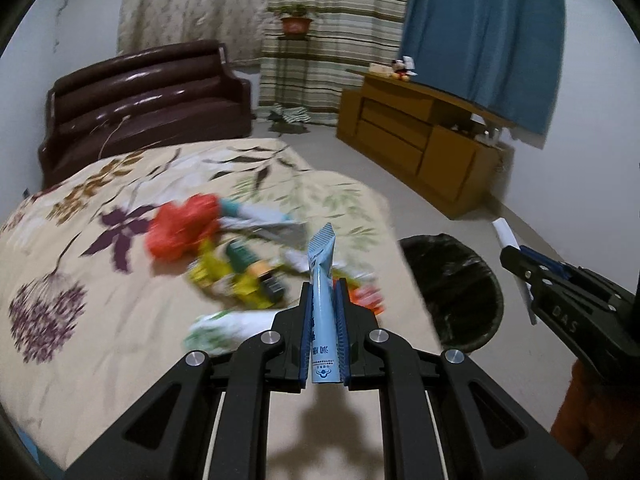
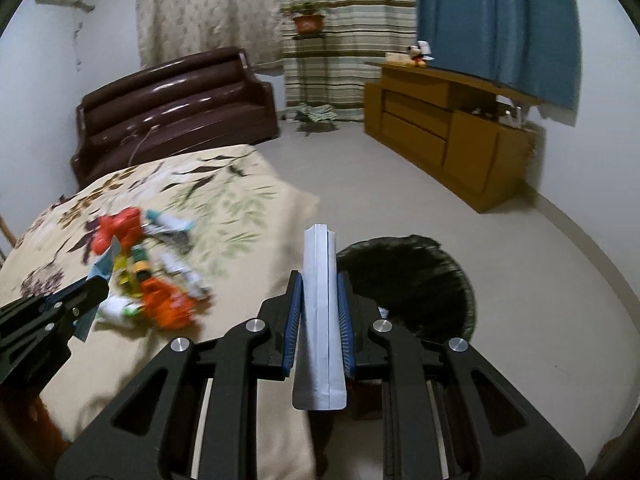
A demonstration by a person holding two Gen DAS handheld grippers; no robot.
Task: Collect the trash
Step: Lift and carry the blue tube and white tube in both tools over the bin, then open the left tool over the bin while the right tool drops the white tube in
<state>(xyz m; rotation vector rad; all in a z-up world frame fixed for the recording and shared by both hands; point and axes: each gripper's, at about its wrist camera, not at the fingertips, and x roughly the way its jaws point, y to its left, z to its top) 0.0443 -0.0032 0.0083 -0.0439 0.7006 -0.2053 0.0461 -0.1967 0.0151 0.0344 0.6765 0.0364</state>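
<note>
Left claw (image 1: 324,284) clamps a blue tube (image 1: 320,280); right claw (image 2: 319,278) pinches a silver pouch (image 2: 318,320) near the bin (image 2: 432,280).

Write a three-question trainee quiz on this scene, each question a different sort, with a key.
1. True or false: the left gripper holds a light-blue tube.
2. Where is the bin? A) on the bed B) on the floor beside the bed C) on the cabinet
3. Fill in: the right gripper is shut on a silver ____.

Key: 1 true; 2 B; 3 pouch.
</note>
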